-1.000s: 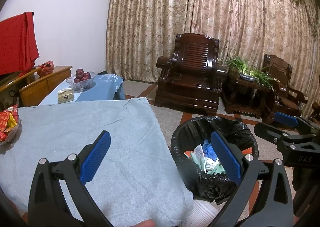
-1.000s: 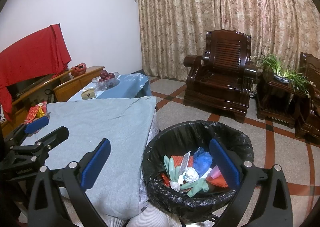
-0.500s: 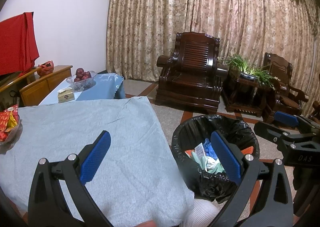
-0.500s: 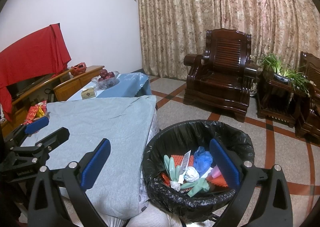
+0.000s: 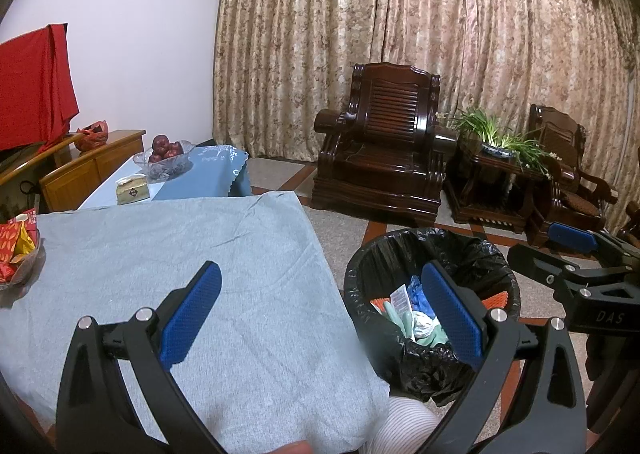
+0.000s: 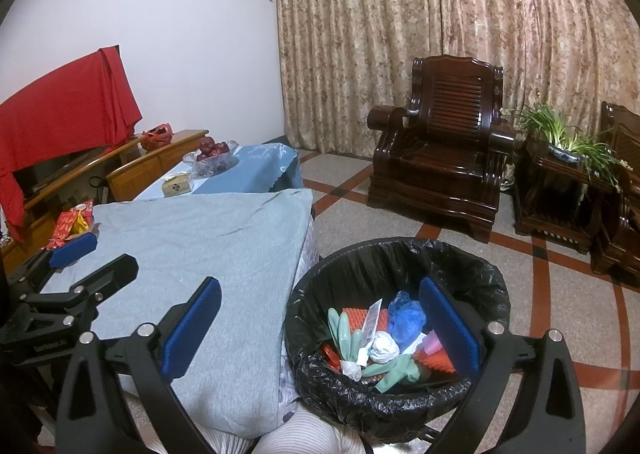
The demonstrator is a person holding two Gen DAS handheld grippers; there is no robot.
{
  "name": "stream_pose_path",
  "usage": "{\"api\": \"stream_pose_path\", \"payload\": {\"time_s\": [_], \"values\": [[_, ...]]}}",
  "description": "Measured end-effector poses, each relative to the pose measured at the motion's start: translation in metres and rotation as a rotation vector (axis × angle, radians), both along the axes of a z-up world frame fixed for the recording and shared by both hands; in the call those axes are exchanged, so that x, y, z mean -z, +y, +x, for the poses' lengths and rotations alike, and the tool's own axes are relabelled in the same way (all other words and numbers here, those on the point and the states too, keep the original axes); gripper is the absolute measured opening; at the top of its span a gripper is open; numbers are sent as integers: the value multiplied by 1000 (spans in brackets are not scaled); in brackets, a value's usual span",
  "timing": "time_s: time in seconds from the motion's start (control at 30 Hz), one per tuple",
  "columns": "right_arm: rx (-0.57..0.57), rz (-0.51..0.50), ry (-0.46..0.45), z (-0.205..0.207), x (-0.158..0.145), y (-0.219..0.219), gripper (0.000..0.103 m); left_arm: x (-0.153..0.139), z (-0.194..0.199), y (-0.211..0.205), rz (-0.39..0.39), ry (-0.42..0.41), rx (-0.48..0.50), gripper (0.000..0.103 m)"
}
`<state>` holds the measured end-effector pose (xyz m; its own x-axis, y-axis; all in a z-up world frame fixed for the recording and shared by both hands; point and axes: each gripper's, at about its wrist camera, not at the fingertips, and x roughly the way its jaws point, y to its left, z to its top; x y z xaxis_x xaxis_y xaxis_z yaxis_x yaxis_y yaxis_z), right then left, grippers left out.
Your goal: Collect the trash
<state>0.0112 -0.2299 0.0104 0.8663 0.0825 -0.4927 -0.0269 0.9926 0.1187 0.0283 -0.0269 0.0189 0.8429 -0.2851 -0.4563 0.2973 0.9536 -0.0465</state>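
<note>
A round bin with a black liner [image 6: 400, 266] [image 5: 432, 246] stands on the floor beside the table. It holds trash [image 6: 380, 338]: green gloves, blue plastic, a white wad, orange pieces. My left gripper [image 5: 320, 306] is open and empty over the table's near right corner. My right gripper [image 6: 320, 318] is open and empty, its right finger above the bin. Each gripper shows in the other's view: the right one [image 5: 576, 250], the left one [image 6: 76, 254].
The table wears a grey-blue cloth [image 5: 180, 254]. A dish of red snack packets [image 5: 16, 250] sits at its left edge. Beyond are a blue-clothed table with a fruit bowl [image 5: 164, 154] and tissue box [image 5: 132, 186], a dark wooden armchair [image 5: 384, 162] and a plant stand [image 5: 496, 174].
Both views drift slightly; the scene sits a touch lower and closer. Both grippers stay open and empty.
</note>
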Motion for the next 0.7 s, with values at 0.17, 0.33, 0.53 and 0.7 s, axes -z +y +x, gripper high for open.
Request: {"api": "stream_pose_path", "payload": {"time_s": [0.17, 0.33, 0.53, 0.7], "values": [[1, 0, 1, 0, -1, 0, 97, -1, 0, 0, 0, 0, 0, 97], [1, 0, 1, 0, -1, 0, 97, -1, 0, -1, 0, 1, 0, 97], [0, 0, 3, 0, 0, 0, 97, -2, 0, 0, 1, 1, 1, 97], [0, 0, 2, 1, -1, 0, 97, -1, 0, 0, 1, 0, 0, 97]]}}
